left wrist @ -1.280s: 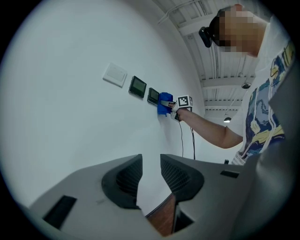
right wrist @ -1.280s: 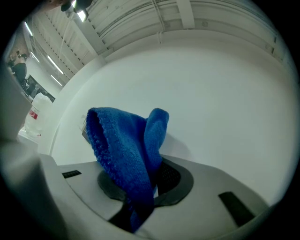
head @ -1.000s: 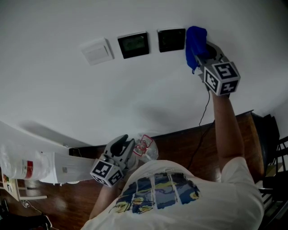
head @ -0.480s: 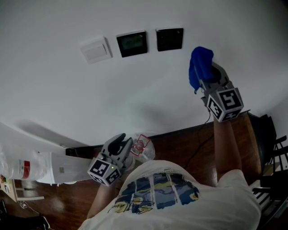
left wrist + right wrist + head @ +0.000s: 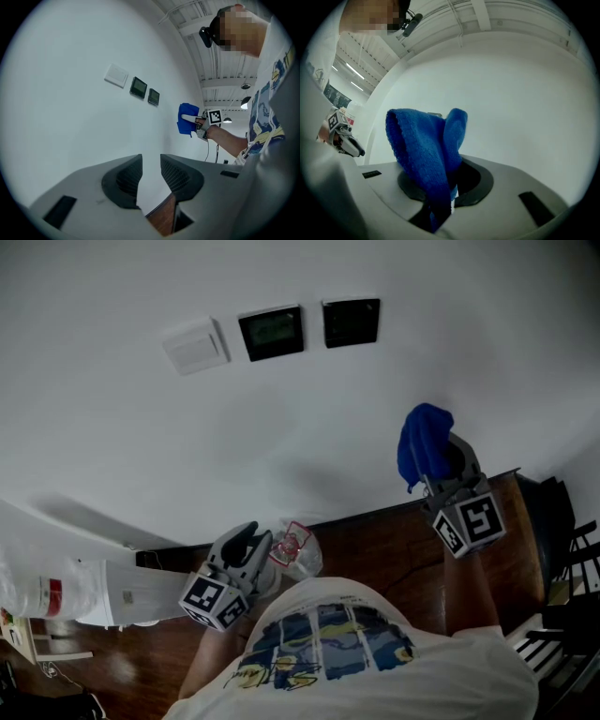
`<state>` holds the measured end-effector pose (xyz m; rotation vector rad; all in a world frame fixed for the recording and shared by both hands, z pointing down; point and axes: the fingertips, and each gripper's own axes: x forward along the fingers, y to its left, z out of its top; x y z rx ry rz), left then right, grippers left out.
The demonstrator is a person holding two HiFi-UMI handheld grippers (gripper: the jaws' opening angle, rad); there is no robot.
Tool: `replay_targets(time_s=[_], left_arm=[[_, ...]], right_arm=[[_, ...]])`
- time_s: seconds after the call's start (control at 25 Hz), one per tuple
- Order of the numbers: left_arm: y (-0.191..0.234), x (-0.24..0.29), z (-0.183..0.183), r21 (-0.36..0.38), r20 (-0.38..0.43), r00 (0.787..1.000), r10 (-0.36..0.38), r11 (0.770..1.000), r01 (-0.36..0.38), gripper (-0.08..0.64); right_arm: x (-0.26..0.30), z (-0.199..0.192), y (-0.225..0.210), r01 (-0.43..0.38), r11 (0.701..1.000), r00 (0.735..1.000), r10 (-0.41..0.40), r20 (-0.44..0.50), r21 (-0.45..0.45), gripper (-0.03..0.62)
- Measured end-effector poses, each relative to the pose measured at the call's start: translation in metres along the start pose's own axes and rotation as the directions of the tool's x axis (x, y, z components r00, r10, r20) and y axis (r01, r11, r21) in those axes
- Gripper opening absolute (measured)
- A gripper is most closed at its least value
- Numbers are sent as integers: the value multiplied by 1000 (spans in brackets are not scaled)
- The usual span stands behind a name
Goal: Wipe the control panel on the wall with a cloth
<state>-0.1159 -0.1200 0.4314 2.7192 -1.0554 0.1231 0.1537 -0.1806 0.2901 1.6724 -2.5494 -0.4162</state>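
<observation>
- white switch plate point(image 5: 195, 345) on the wall point(image 5: 141, 456), left of two dark squares
- dark wood floor point(image 5: 375, 535) along the wall's foot
- clear plastic bag with red print point(image 5: 296, 549) on the floor
- white bottle with red label point(image 5: 45, 594), far left
- black cable point(image 5: 206, 149) hanging by the wall
- black rack point(image 5: 562, 521), right edge

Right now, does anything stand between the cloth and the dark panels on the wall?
Nothing visible does. The cloth, clamped in the right gripper, is below and right of the panels; only bare wall lies between.
</observation>
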Motion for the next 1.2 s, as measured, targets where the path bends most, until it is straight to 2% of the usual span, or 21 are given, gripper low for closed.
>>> replay_targets(time_s=[0.4, 0.68, 1.2], left_arm=[[9, 5, 5, 11, 0, 1000, -2, 1000, 2, 97], [9, 10, 9, 8, 1, 1000, -8, 1000, 8, 97], [10, 7, 9, 8, 9, 1000, 22, 1000, -22, 97]], right_arm=[[-41, -33, 33, -31, 997, 998, 34, -51, 64, 89], [-41, -39, 35, -31, 995, 998, 36, -55, 90, 89], [-38, -43, 35, -48, 993, 997, 55, -60, 105, 89]])
